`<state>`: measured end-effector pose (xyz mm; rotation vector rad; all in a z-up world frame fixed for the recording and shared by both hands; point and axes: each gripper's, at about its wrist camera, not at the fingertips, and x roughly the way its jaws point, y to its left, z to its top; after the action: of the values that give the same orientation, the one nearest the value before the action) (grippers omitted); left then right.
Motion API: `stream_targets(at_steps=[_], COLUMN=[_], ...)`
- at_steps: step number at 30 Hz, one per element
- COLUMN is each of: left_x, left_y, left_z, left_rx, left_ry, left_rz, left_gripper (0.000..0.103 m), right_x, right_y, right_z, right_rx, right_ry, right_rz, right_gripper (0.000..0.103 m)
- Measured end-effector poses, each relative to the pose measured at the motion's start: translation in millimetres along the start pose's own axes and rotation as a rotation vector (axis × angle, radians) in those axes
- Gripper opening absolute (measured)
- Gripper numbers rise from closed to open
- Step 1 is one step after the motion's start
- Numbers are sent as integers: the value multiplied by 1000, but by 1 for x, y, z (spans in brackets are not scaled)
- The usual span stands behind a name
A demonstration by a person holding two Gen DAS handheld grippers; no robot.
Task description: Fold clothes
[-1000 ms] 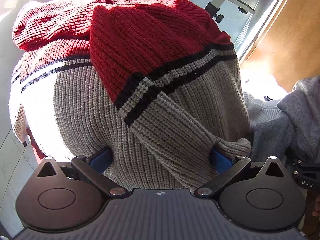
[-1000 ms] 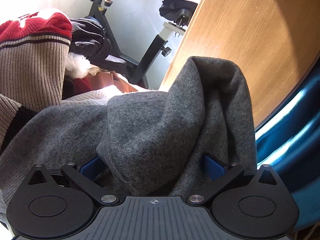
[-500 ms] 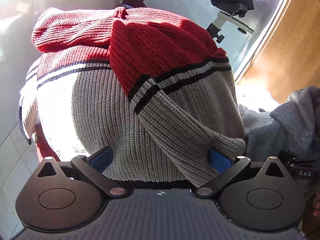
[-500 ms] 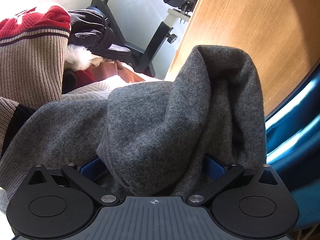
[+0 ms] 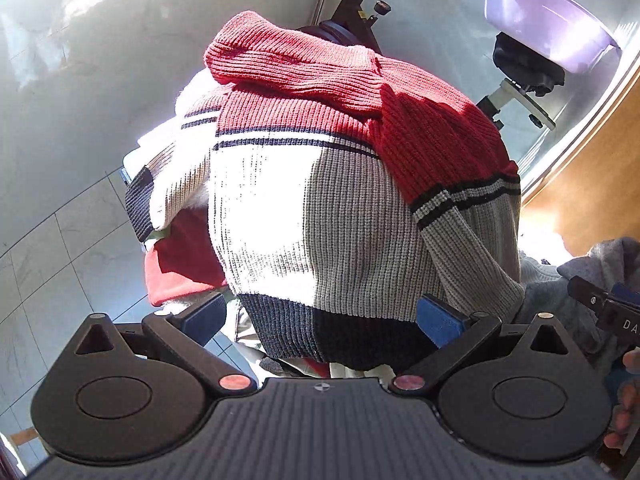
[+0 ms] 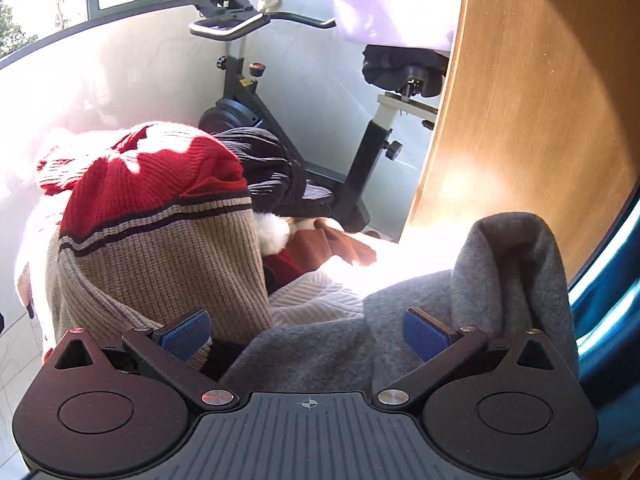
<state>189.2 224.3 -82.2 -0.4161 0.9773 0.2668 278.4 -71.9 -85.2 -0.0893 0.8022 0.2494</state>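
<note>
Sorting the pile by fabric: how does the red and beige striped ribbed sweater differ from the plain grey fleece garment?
The red and beige striped ribbed sweater is a chunky rib knit; the plain grey fleece garment is smooth and fuzzy. The sweater has colour blocks and dark stripes; the fleece is one grey. Both lie crumpled and unfolded in the pile.

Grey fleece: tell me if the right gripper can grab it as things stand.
Probably yes. The right gripper is open, and the grey fleece lies bunched right ahead between its fingers, with nothing over it. The striped sweater sits off to the left, apparently clear.
</note>
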Motion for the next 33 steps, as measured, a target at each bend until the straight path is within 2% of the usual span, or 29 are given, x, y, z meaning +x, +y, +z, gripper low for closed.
stream_targets(at_steps=[3,7,11,16,20,26,33], left_x=[-11,-23,-34,-36,-25,-8,-4], left_y=[21,49,73,96,106,106,94], left_z=[0,-2,-3,-13,-23,-16,30], left_rx=[-5,22,62,15,-32,-81,-78], left_ry=[8,8,0,30,81,128,106], left_rz=[-17,3,14,-15,-10,21,100], left_gripper=[103,103,103,103,103,103,103], right_x=[-9,-21,-25,-30,-27,-12,25], right_y=[29,65,105,143,168,163,143], right_z=[3,4,5,-1,-5,8,42], right_rx=[28,69,45,31,-47,-48,3], right_ry=[2,38,58,88,134,133,85], right_rz=[24,40,9,54,89,116,129], right_gripper=[102,102,102,102,102,102,102])
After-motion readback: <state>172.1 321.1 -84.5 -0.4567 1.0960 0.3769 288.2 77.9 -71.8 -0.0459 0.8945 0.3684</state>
